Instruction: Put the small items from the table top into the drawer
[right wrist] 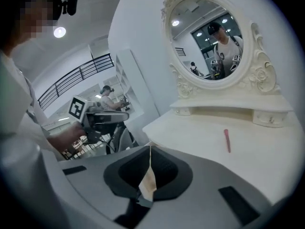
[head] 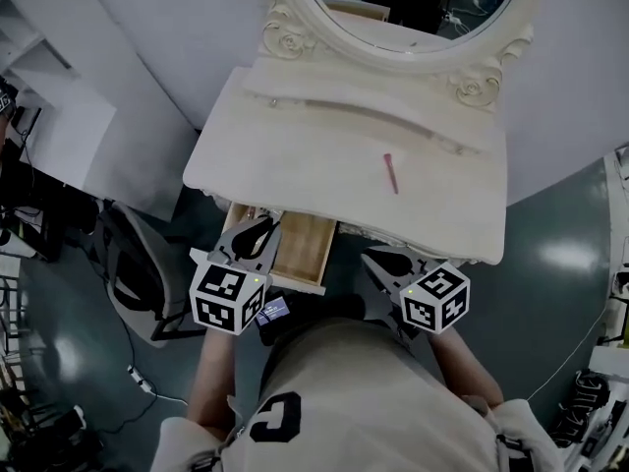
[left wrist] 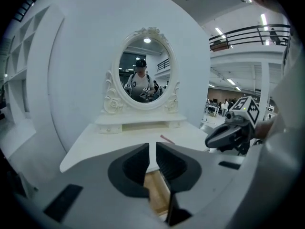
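Your left tool (head: 254,234) is barely parted, your right tool (head: 391,262) pressed closed, both empty: spread the right wide, then straddle the pink stick (head: 391,173) crosswise.

The person wears a pale short-sleeved shirt (head: 383,401) with a dark blocky mark (head: 276,417) at seven o'clock on its front. The left gripper (head: 256,232) and right gripper (head: 381,260) have dark grey jaws; each bears a white cube (head: 231,299) of black square markers with a green light (head: 257,281)
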`<state>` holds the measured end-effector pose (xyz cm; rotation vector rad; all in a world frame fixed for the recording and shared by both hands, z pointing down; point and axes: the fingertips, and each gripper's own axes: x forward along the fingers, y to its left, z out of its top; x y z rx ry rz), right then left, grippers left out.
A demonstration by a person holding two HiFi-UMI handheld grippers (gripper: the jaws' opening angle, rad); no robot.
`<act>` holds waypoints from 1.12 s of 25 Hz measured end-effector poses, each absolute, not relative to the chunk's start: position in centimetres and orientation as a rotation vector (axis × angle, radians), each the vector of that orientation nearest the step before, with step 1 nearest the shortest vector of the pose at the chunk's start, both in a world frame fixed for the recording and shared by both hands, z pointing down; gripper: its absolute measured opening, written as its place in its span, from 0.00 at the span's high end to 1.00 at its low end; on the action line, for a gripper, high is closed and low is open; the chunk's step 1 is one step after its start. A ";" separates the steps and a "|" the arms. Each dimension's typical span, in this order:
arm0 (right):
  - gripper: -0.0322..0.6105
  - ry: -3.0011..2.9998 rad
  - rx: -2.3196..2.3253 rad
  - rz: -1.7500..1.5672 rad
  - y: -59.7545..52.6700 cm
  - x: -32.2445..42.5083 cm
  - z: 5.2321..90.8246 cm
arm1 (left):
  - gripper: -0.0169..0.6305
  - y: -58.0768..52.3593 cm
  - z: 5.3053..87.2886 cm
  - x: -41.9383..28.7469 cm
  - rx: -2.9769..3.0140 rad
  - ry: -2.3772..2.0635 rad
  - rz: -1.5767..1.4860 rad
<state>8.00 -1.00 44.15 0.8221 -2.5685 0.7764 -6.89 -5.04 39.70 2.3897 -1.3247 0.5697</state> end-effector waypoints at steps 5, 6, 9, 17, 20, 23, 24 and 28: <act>0.90 -2.480 1.014 0.692 -5.9 12.0 45.8 | 0.86 -5.2 39.6 -5.6 2.389 -1.309 0.592; 0.90 -2.469 1.037 0.679 -6.9 12.5 46.1 | 0.86 -5.2 39.6 -5.4 2.386 -1.304 0.591; 0.90 -2.422 1.100 0.634 -9.6 14.0 47.2 | 0.87 -5.2 39.6 -4.9 2.382 -1.274 0.587; 0.90 -2.306 1.229 0.534 -14.7 16.4 49.7 | 0.87 -5.7 39.8 -4.3 2.391 -1.216 0.595; 0.90 -2.286 1.249 0.524 -16.0 16.6 50.6 | 0.87 -5.9 40.1 -4.3 2.378 -1.196 0.587; 0.90 -2.282 1.264 0.504 -17.1 16.5 51.1 | 0.87 -6.1 40.4 -4.2 2.352 -1.159 0.541; 0.90 -2.279 1.265 0.504 -17.4 16.5 51.3 | 0.87 -6.2 40.5 -4.1 2.347 -1.153 0.534; 0.70 -2.248 1.263 0.535 -18.5 16.8 52.8 | 0.87 -6.6 40.5 -4.0 2.353 -1.142 0.542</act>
